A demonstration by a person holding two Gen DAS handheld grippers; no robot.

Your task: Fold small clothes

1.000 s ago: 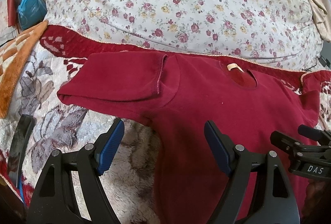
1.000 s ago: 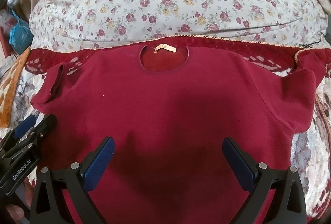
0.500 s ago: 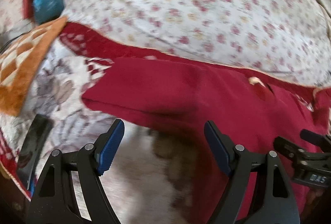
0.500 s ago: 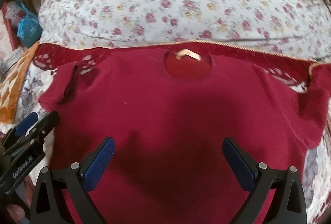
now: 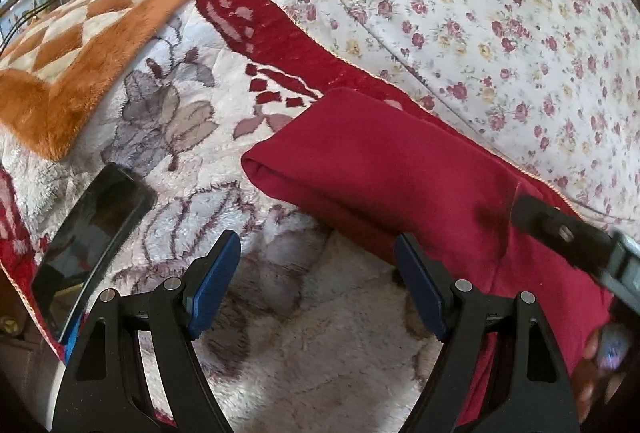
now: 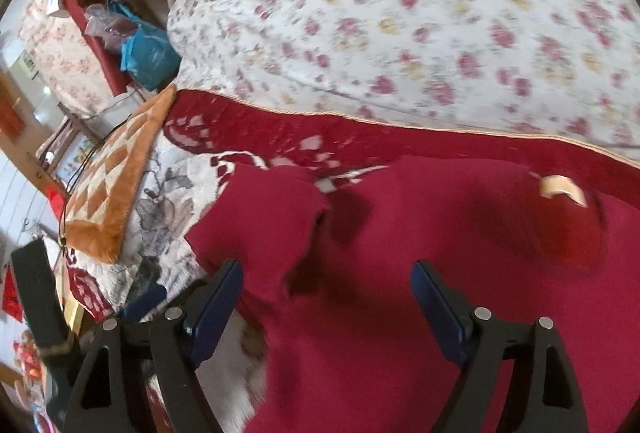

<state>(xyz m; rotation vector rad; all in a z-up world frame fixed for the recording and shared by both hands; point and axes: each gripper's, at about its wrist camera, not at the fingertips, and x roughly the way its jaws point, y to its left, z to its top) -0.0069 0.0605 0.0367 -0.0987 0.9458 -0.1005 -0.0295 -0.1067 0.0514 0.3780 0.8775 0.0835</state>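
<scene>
Red shirt (image 6: pixel 420 273) spread on a patterned blanket (image 5: pixel 192 137), both grippers above it with nothing held.

The left gripper (image 5: pixel 318 285) is wide open over bare blanket, the shirt's sleeve (image 5: pixel 360 169) just ahead and by its right finger. The right gripper (image 6: pixel 326 307), its jaws having just narrowed yet still apart, straddles the shirt's body below the sleeve.

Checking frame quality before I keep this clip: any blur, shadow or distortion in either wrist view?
Left wrist view: mostly sharp; fisheye bends the edges, the right gripper at the right edge is smeared, with a dark shadow on the red shirt beside it. Right wrist view: motion blur softens the floral quilt and the neck label; corners vignetted.
</scene>
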